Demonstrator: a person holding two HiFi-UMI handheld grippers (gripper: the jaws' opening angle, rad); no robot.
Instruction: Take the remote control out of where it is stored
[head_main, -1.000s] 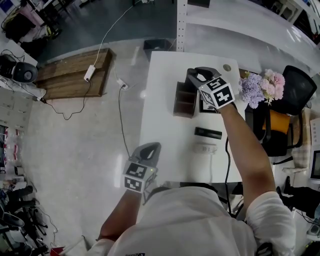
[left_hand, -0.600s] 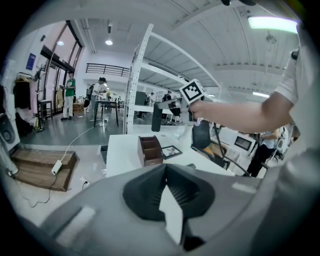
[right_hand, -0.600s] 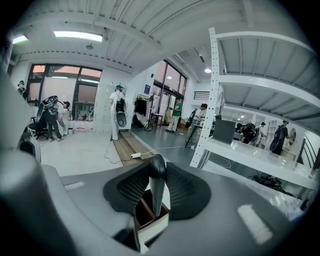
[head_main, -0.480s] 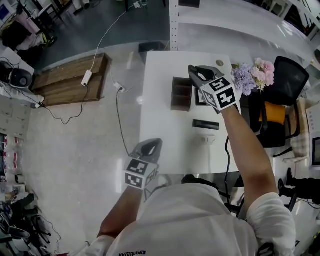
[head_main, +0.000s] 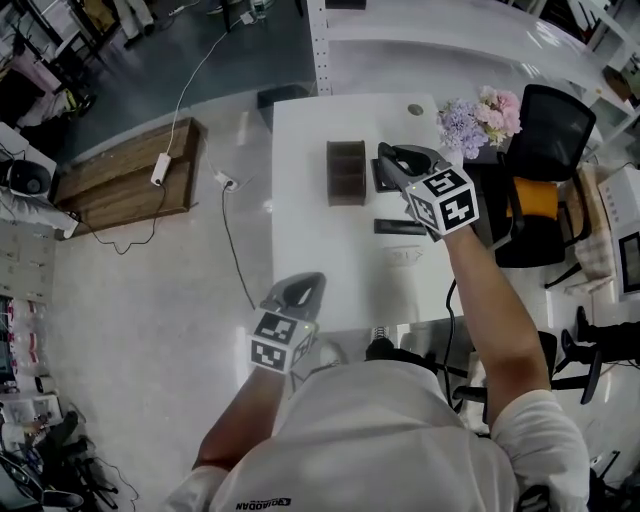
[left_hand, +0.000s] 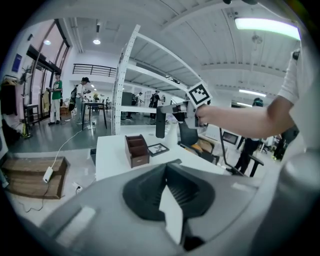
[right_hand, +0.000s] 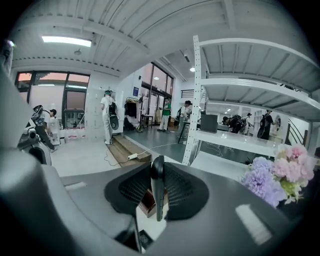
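My right gripper (head_main: 386, 153) is raised over the white table (head_main: 300, 240), just right of the brown wooden organizer (head_main: 347, 172). It is shut on a slim dark remote control (right_hand: 158, 187) held upright between its pads; the jaws have just been closing onto it. From the left gripper view the remote control (left_hand: 160, 122) hangs below the right gripper (left_hand: 182, 107), clear of the organizer (left_hand: 137, 150). My left gripper (head_main: 305, 284) hovers off the table's near left corner, shut and holding nothing.
A second dark flat bar (head_main: 400, 227) and a white power strip (head_main: 405, 257) lie on the table near my right arm. A framed picture (left_hand: 158, 148) lies beside the organizer. Flowers (head_main: 478, 112) and a black chair (head_main: 548, 130) stand to the right. Cables (head_main: 235, 250) cross the floor on the left.
My right gripper has come away from above the organizer and now sits to its right, with the remote in it. The left gripper has shifted a little beside the table.
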